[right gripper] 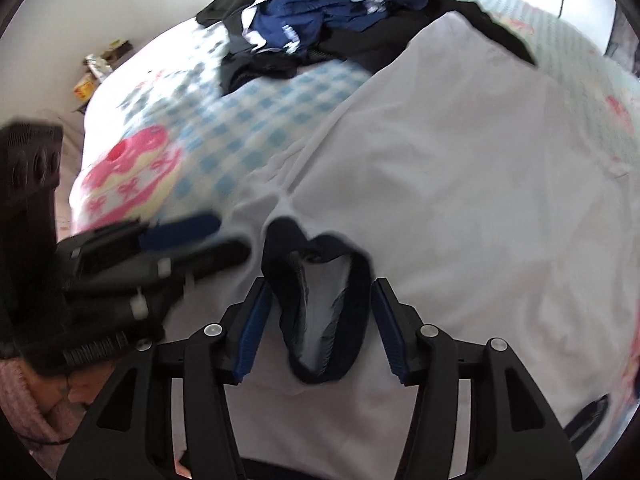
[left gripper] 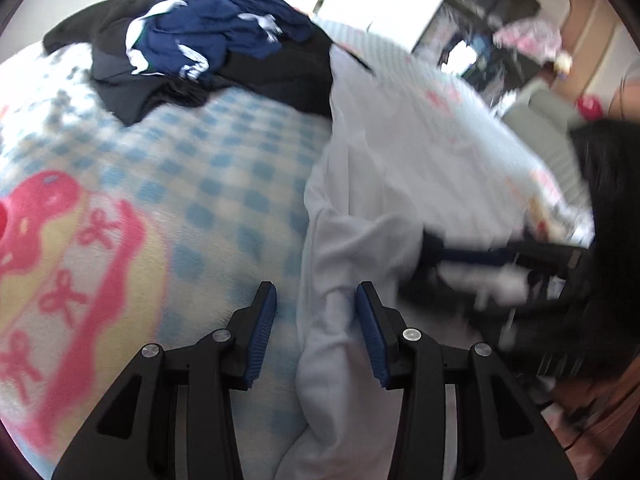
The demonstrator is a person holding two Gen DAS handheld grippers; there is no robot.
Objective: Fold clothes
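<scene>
A white shirt (right gripper: 460, 184) is spread on the bed (left gripper: 224, 160), over a checked blanket, with its dark collar (right gripper: 320, 304) turned toward the camera. A pile of dark and blue clothes (right gripper: 332, 12) is seen farther back on the bed, touching the far edge of the shirt.

The right claw (right gripper: 322, 324) is held above the collar. Its jaws are apart, and the collar lies between them, but the pads are not pressed on it. The left claw (left gripper: 316, 334) is placed at the side of the shirt, over a sleeve (left gripper: 340, 272). Its jaws are also apart; a fold of white cloth is between them, and no clamping is seen. Nothing is held by either claw.

Several risks are judged from here. If the right claw is closed only on the collar band, a single layer could be lifted and the body of the shirt dragged into wrinkles. If the left claw is closed on the loose sleeve fold, the cloth may slip out, or the blanket under it may be caught together with it. The pictures are blurred, so the exact edge of the sleeve cannot be told. The far hem could also be pulled under the pile.
</scene>
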